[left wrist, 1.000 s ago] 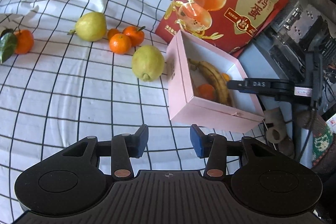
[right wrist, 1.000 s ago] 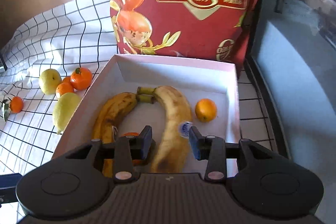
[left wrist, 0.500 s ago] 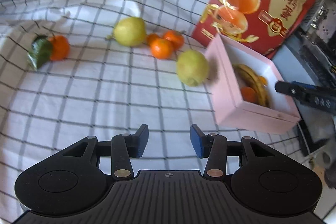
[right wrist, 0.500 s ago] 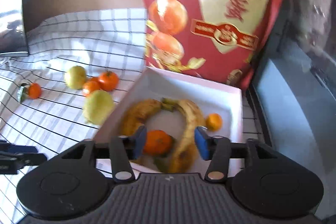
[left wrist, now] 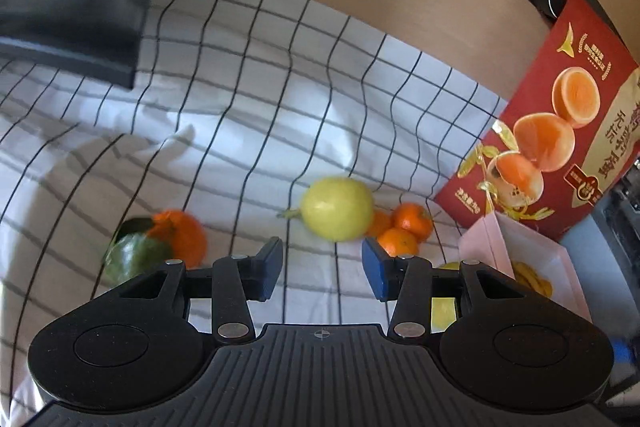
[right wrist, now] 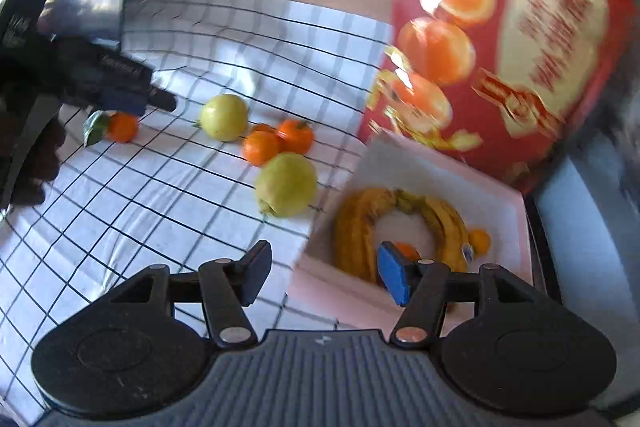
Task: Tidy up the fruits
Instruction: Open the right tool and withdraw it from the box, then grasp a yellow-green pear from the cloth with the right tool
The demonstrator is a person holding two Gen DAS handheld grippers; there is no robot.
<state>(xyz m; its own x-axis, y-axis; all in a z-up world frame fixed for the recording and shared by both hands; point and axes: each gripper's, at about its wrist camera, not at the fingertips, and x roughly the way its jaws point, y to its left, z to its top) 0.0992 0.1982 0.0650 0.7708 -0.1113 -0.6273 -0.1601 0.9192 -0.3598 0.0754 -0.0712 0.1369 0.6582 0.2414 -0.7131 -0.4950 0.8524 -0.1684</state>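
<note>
My left gripper (left wrist: 322,271) is open and empty above the checked cloth (left wrist: 240,107). A leafy tangerine (left wrist: 180,237) lies just ahead to its left and a yellow pear (left wrist: 336,209) ahead to its right, with three tangerines (left wrist: 404,227) beside the pear. Seen from the right wrist, the left gripper (right wrist: 160,103) hovers by the leafy tangerine (right wrist: 122,127). My right gripper (right wrist: 324,275) hangs over the near left corner of the pink box (right wrist: 332,291); its jaws are opening with nothing between them. The box holds two bananas (right wrist: 356,227), a tangerine (right wrist: 406,251) and a small orange (right wrist: 480,241). A second pear (right wrist: 286,183) lies left of the box.
A tall red printed bag (right wrist: 500,47) stands behind the box. A dark screen-like object (left wrist: 80,7) sits at the cloth's far left. Dark equipment (left wrist: 620,211) borders the box on the right. A person's hand (right wrist: 36,163) holds the left gripper.
The left gripper has swung left, away from the box and toward the loose fruit. The right jaws have opened, left a tangerine in the box, and the gripper has drawn back and rolled.
</note>
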